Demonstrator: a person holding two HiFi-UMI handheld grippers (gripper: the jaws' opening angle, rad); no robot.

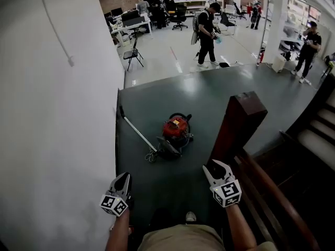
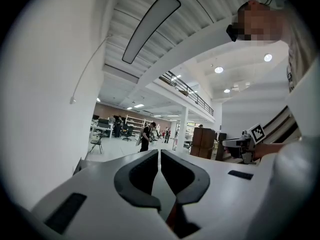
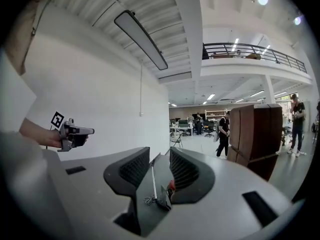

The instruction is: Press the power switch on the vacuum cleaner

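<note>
The red and black vacuum cleaner (image 1: 175,129) lies on the dark floor ahead, its hose and wand (image 1: 137,132) running off to the left. I cannot make out its switch from here. My left gripper (image 1: 124,175) is held low on the left, well short of the vacuum, and its jaws stand together with nothing in them (image 2: 159,153). On the right, my right gripper (image 1: 216,166) is spread open and empty. In the right gripper view the vacuum cleaner (image 3: 171,186) and wand (image 3: 152,178) show far off through the gap of the right gripper (image 3: 160,154).
A white wall (image 1: 57,114) runs along the left. A dark wooden post (image 1: 239,123) with a handrail (image 1: 272,192) and stairs (image 1: 319,135) stands on the right. Beyond the dark floor (image 1: 209,95) are a folding chair (image 1: 133,54), desks and several people.
</note>
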